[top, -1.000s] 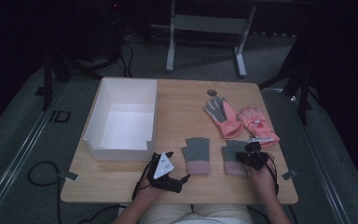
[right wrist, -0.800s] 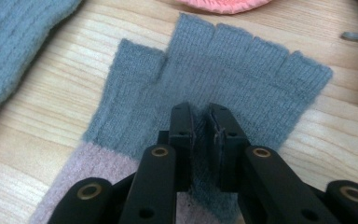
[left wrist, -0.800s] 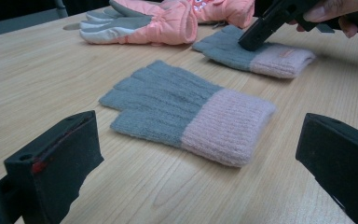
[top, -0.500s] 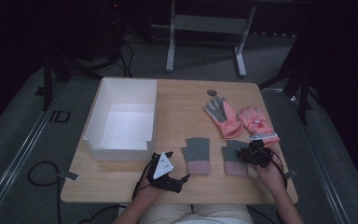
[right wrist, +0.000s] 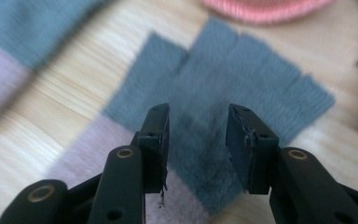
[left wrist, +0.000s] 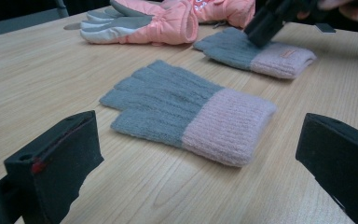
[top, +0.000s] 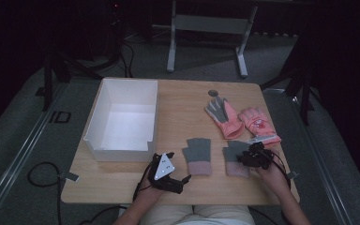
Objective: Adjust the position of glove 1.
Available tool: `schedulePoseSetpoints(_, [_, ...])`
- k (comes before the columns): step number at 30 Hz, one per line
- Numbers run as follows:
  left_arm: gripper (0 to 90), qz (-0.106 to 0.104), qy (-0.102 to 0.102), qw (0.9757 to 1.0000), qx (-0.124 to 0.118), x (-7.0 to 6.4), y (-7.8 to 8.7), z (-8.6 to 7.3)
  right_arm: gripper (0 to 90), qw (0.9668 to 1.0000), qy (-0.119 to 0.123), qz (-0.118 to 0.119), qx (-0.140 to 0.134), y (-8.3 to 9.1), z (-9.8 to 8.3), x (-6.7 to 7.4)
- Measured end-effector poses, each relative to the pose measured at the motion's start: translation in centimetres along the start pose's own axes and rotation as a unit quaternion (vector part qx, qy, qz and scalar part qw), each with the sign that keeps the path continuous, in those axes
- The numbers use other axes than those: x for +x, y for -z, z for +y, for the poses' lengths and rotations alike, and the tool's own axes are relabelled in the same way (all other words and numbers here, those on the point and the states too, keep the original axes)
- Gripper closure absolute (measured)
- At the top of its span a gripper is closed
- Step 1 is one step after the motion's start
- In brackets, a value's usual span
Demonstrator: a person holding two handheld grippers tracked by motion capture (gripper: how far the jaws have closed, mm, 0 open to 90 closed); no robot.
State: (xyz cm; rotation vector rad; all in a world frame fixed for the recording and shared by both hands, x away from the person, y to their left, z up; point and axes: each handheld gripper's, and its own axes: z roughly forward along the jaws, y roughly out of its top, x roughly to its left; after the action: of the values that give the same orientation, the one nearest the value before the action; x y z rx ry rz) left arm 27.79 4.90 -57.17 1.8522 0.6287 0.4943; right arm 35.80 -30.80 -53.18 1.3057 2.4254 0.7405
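White box [top: 122, 117] at table's [top: 178, 105] left; left gripper [top: 169, 156] resting beside it, jaws wide apart, empty. Near-centre grey-pink knit glove [top: 197, 155] lying flat. Right gripper [top: 244, 157] over second knit glove [top: 234, 157], jaws just opened, seemingly not pinching it.

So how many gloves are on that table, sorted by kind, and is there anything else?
Grey knit gloves with pink cuffs: 2 (one, the other under the right gripper)
Pink padded winter gloves: 2 (one, the other)
White open box: 1
Total: 5
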Motion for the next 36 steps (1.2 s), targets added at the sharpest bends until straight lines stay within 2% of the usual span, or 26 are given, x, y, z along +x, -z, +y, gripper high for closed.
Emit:
schedulePoseSetpoints(1, [0.0,0.0,0.0,1.0,0.0,0.0,0.0,0.0,60.1,0.9999,0.005,-0.008,0.008,-0.5,-0.3,0.2])
schedulePoseSetpoints(2, [0.0,0.0,0.0,1.0,0.0,0.0,0.0,0.0,61.5,0.9999,0.006,-0.013,0.0,-0.5,-0.4,0.3])
schedulePoseSetpoints(7, [0.0,0.0,0.001,1.0,-0.001,0.0,0.0,0.0,79.7,0.9992,0.015,-0.038,0.004,-0.6,-0.4,1.1])
schedulePoseSetpoints(12, [0.0,-0.001,0.002,1.0,-0.002,0.0,0.0,0.0,84.5,0.9986,0.001,-0.052,-0.004,-0.5,-0.5,1.5])
schedulePoseSetpoints(14, [0.0,-0.001,0.004,1.0,-0.003,0.1,0.0,0.0,85.4,0.9988,-0.011,-0.047,-0.004,-0.3,-0.5,1.6])
schedulePoseSetpoints(18, [0.0,-0.001,0.004,1.0,-0.002,0.1,0.0,0.0,85.4,0.999,-0.013,-0.037,-0.02,1.5,-0.1,2.1])
schedulePoseSetpoints(23, [0.0,-0.002,0.009,1.0,-0.003,0.2,0.0,0.0,85.5,0.9983,-0.007,-0.027,-0.051,4.8,2.0,2.5])
schedulePoseSetpoints(27, [0.0,-0.004,0.005,1.0,-0.004,0.1,0.1,0.0,85.4,0.997,0.002,-0.024,-0.073,6.6,4.0,3.3])
schedulePoseSetpoints(33, [0.0,-0.007,0.011,0.9999,-0.011,0.3,0.2,-0.1,85.3,0.9951,0.018,-0.005,-0.097,7.6,6.7,5.1])
schedulePoseSetpoints(36, [0.0,-0.008,0.025,0.9996,-0.012,0.6,0.2,-0.1,85.3,0.9939,0.024,0.016,-0.107,7.5,7.9,6.5])
